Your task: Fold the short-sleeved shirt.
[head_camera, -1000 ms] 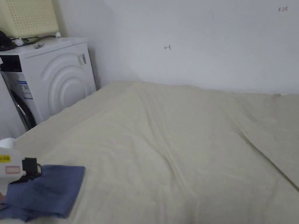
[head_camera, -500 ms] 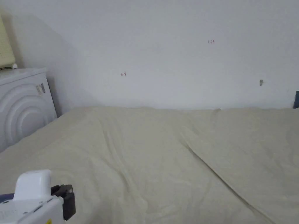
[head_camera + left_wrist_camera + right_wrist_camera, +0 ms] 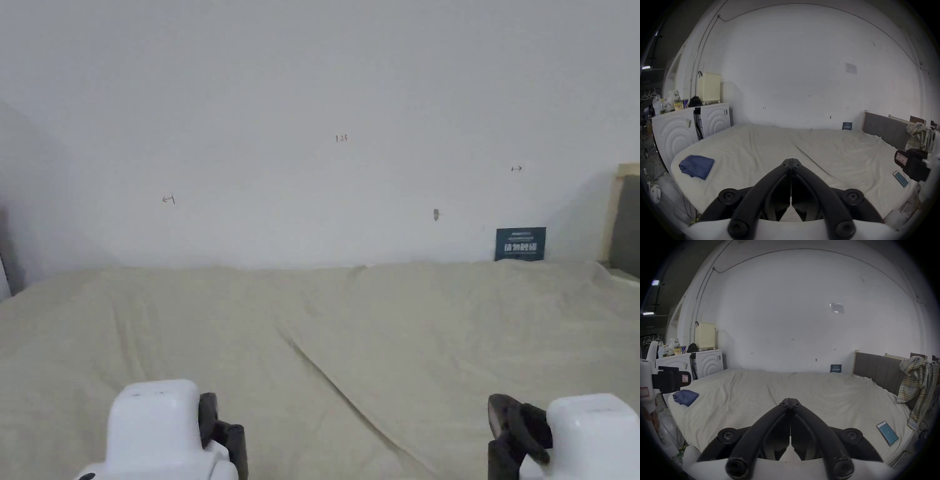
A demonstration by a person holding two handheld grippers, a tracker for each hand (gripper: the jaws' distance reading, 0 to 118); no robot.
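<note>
Two grippers hover above the bed: the left gripper and the right gripper, each with its jaws pressed together on nothing. One folded blue shirt lies on the bed's near left corner, well apart from the left gripper and off to its left, farther still from the right one. One phone rests near the bed's right edge. One plaid garment hangs over the headboard. Two washing machines stand beside the bed.
</note>
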